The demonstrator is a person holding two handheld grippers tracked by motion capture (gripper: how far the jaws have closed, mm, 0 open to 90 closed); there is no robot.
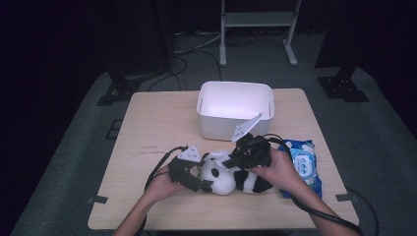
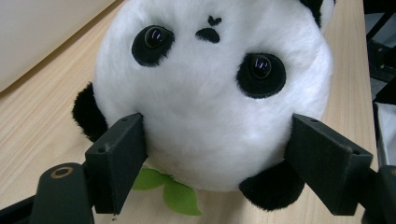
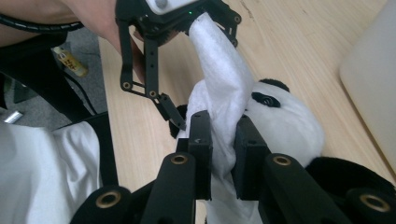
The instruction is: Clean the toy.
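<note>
My left gripper (image 2: 210,154) stands wide around the panda's head (image 2: 210,93), a jaw pressed into the plush on either cheek, so I have the toy held steady on the table (image 2: 42,140). My right gripper (image 3: 223,144) is nearly closed, pinching a fold of white cloth (image 3: 219,70) that runs from between its pads up and away toward the left gripper (it looks like a wipe or a small garment, I cannot tell which). From above, the panda (image 1: 223,177) lies between my two hands, the white bin (image 1: 235,110) beyond them and a blue packet (image 1: 305,164) just past my right hand (image 1: 282,169).

To do this well, I judge the left should hold its squeeze without crushing the head, while the right draws the cloth slowly along the body, keeping it taut so it does not slip from the pads or snag on an ear.
</note>
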